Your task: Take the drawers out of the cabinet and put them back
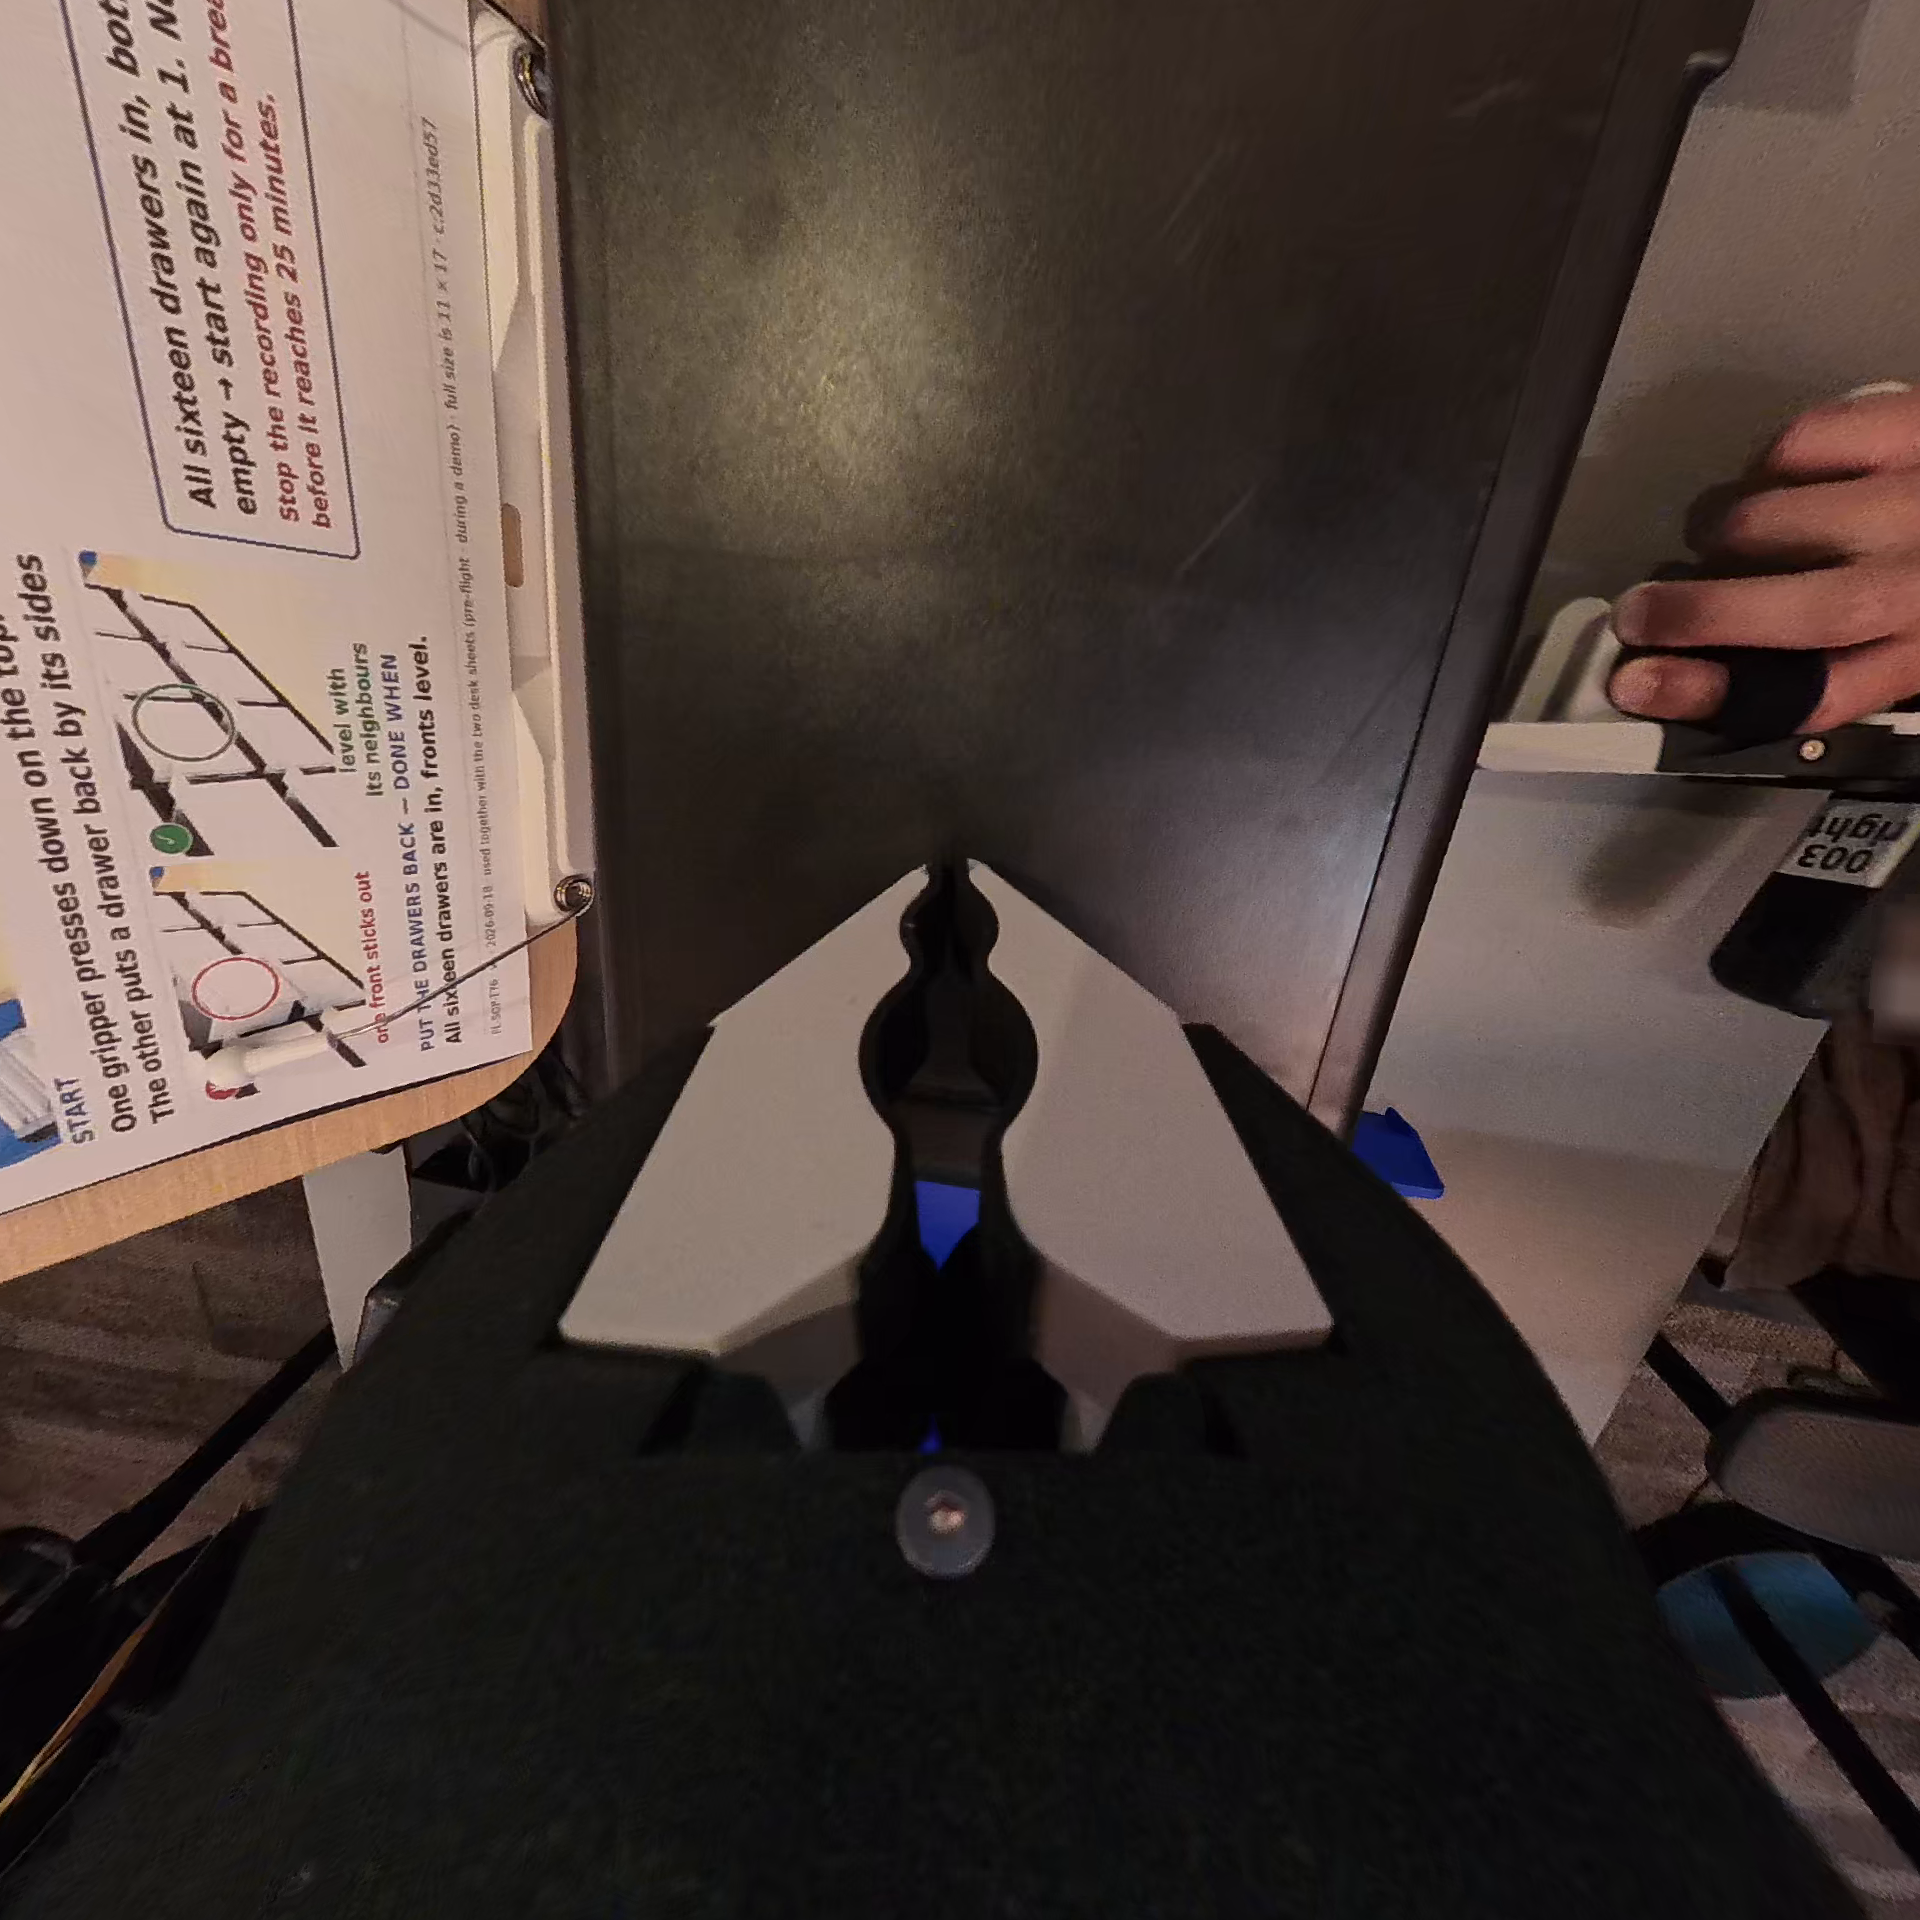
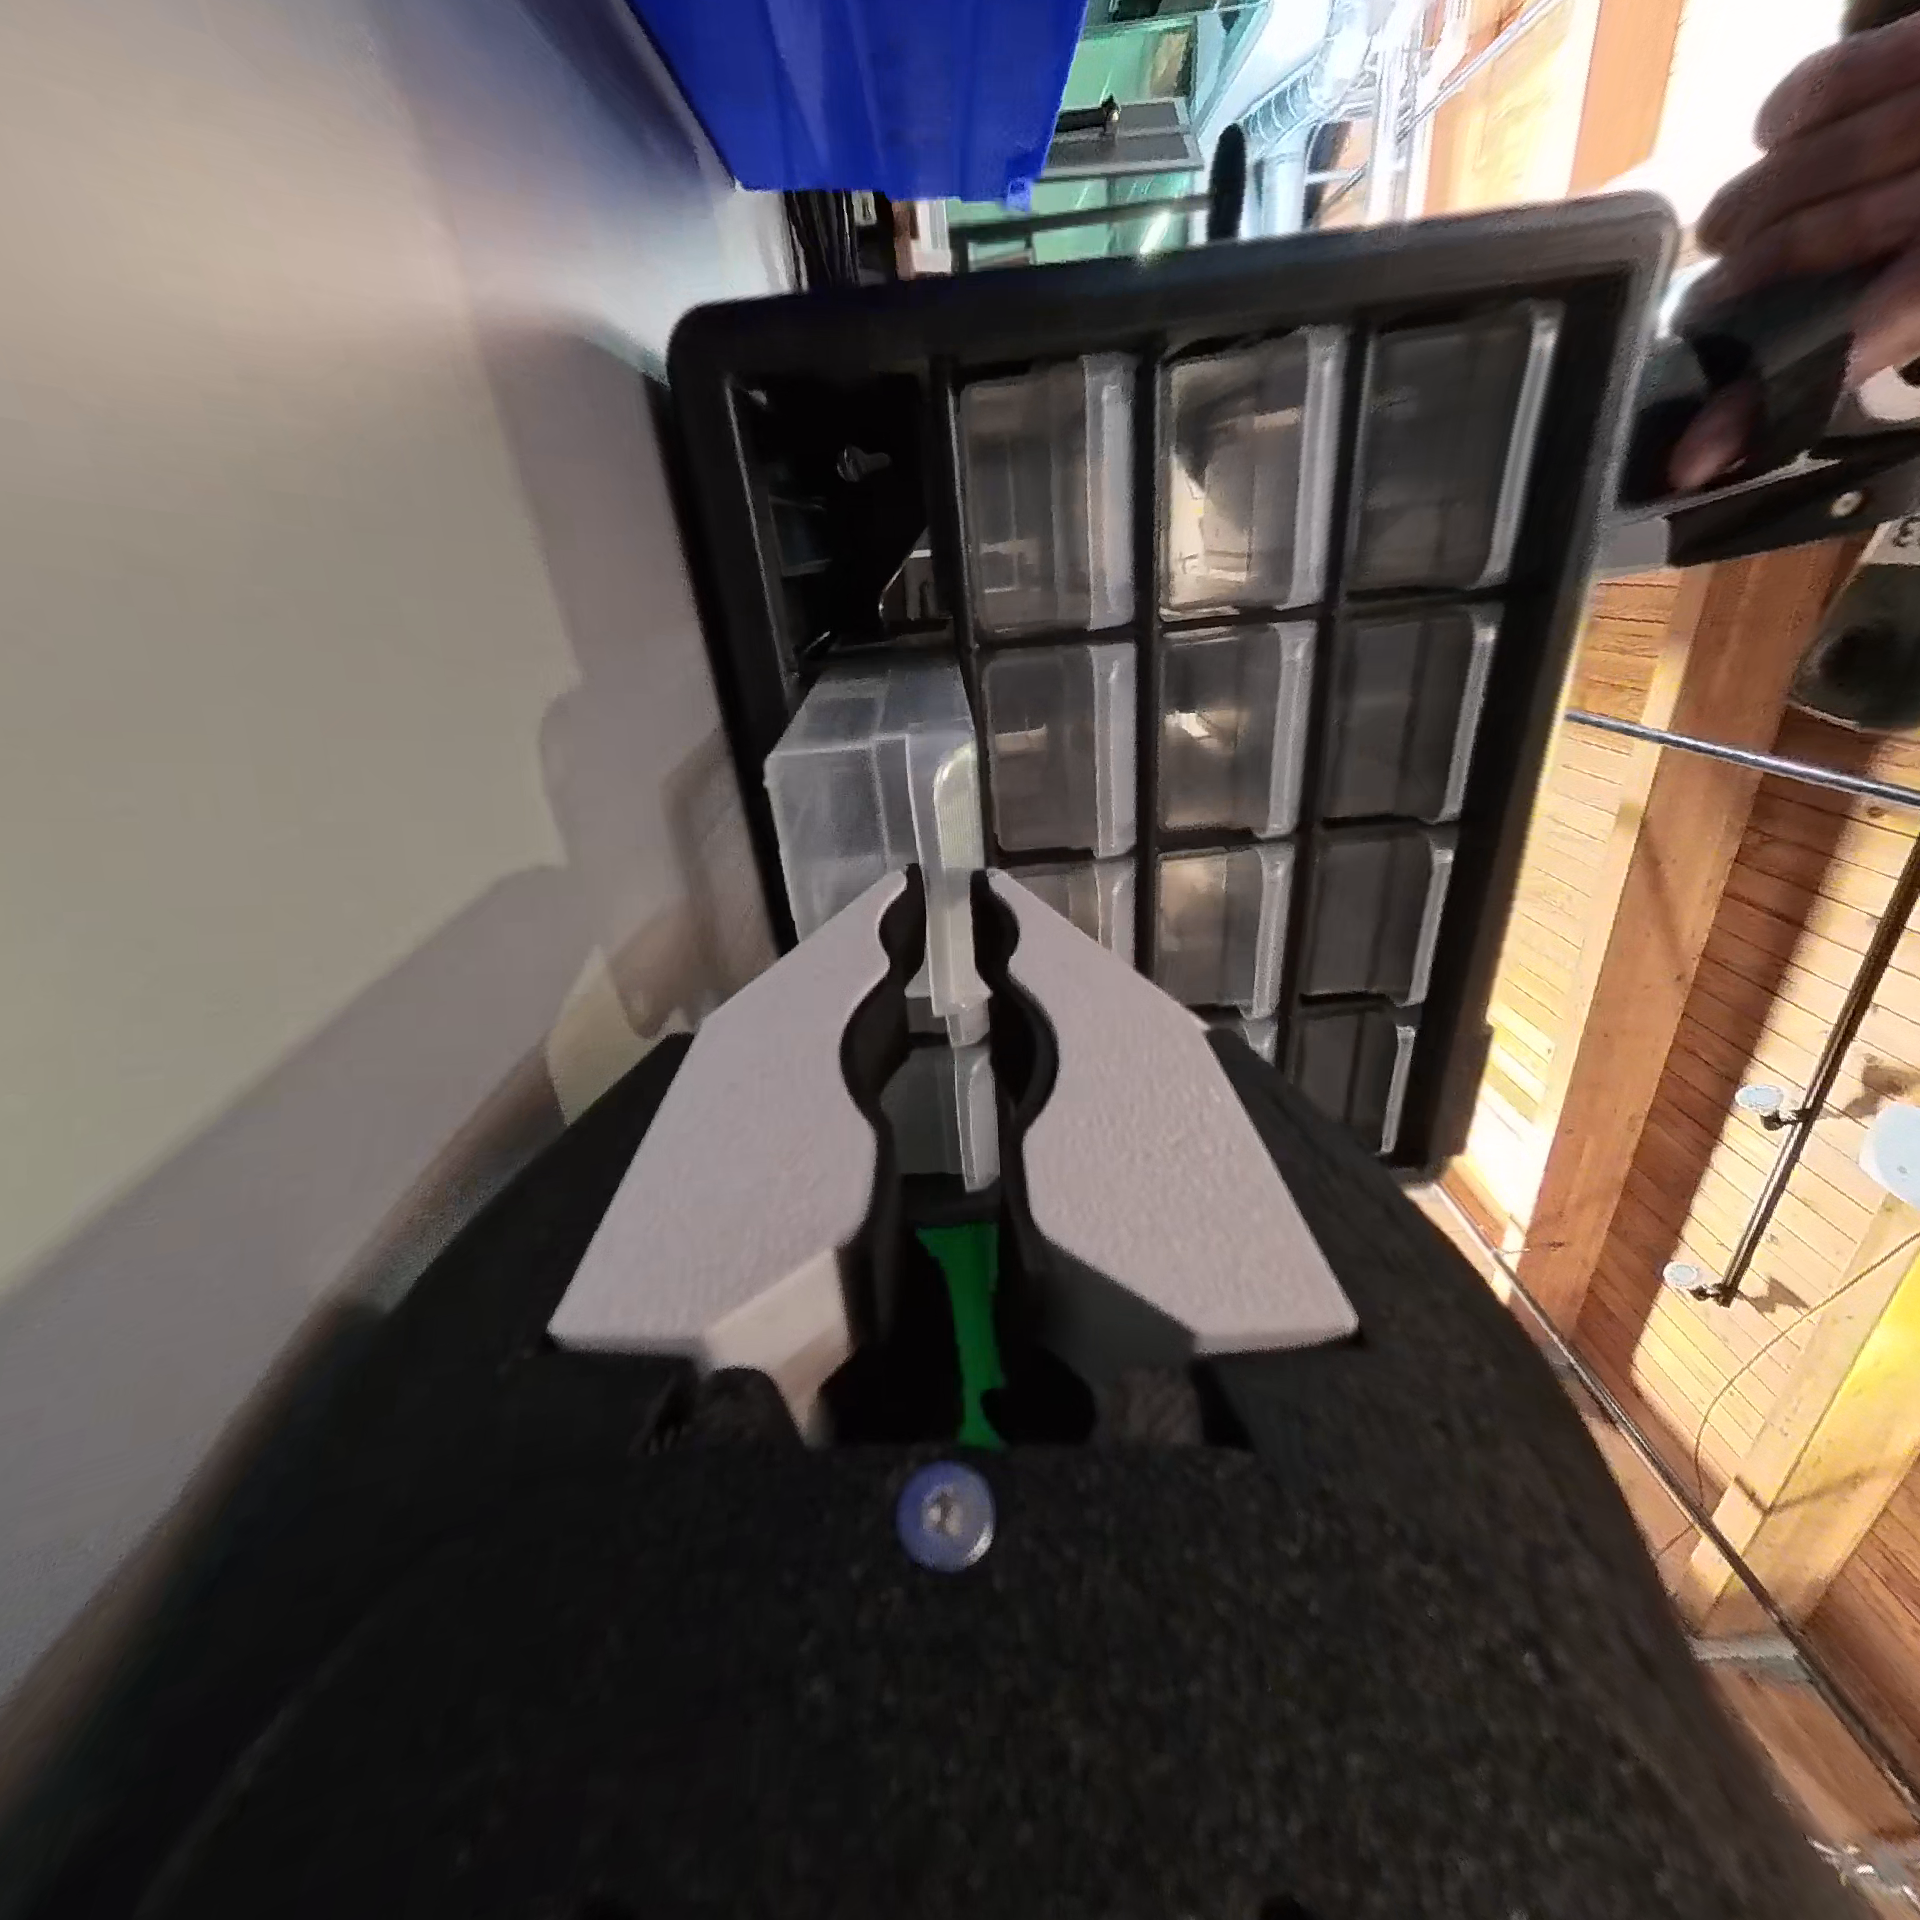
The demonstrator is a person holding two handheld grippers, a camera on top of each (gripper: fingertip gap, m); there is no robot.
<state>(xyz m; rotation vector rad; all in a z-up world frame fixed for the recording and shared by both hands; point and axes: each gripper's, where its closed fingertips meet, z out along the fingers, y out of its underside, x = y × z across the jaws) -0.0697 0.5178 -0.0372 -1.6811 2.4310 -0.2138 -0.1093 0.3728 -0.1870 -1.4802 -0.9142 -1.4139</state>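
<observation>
Right wrist view: drawer [image 2: 862,790] half-out, cabinet [image 2: 1538,727] edge.

Matt black plastic cabinet [image 2: 1558,727], clear glossy drawers [image 2: 1049,488], seemingly wood-grain table [image 1: 260,1164]

cabinet [image 2: 1558,644]: black frame | drawers [image 2: 1236,727]: clear, smoky | right hand-held gripper [image 2: 948,894]: grey fingers, black body | bin [image 2: 862,94]: blue | table [image 1: 312,1122]: light wood edge | sheet [image 1: 260,520]: white
</observation>
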